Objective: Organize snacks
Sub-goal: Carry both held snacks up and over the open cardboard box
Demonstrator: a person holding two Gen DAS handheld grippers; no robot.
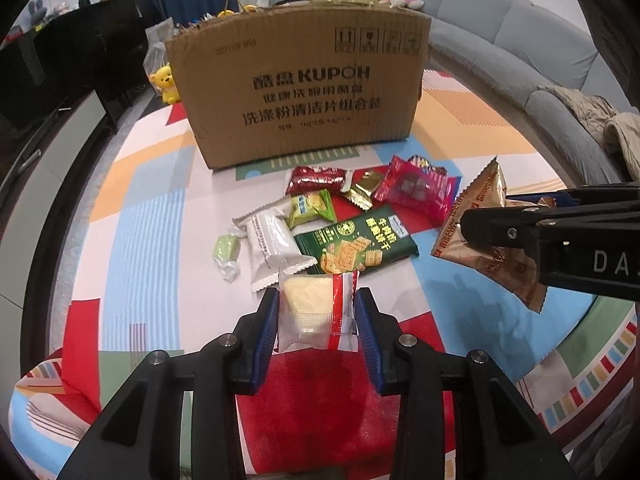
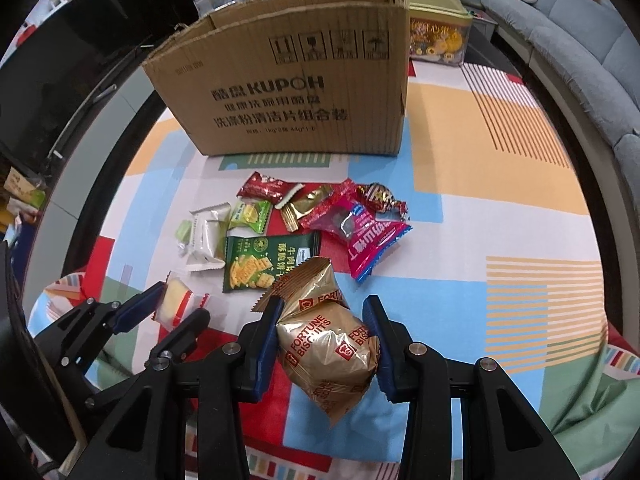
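Right now two snacks are off the cloth. A clear plastic packet with a pale yellow cake and a red-and-white end (image 1: 316, 312) sits pinched between the blue pads of the left gripper (image 1: 316, 320), whose jaws are drawn in to the packet's width. A crinkly gold foil bag printed FORTUNE BISCUITS (image 2: 328, 340) is clamped the same way in the right gripper (image 2: 326, 338), hanging above the cloth, its serrated top edge pointing toward the box.

Just beyond both lies the loose pile: a dark green flat cracker packet (image 1: 354, 246), a white pillow-shaped wrapper (image 1: 272, 244) beside it, a small pale green twist-wrapped sweet (image 1: 226, 250), a light green sachet (image 1: 312, 210), a dark red bar wrapper (image 1: 316, 180), a small gold foil piece (image 1: 362, 192) and a pink-red packet with dark sweets inside (image 1: 416, 192).

Behind the pile stands a brown corrugated cardboard box marked KUPOH (image 1: 296, 92), open at the top, on the multicoloured patterned tablecloth (image 1: 160, 208). A grey sofa (image 1: 500, 40) curves along the right.
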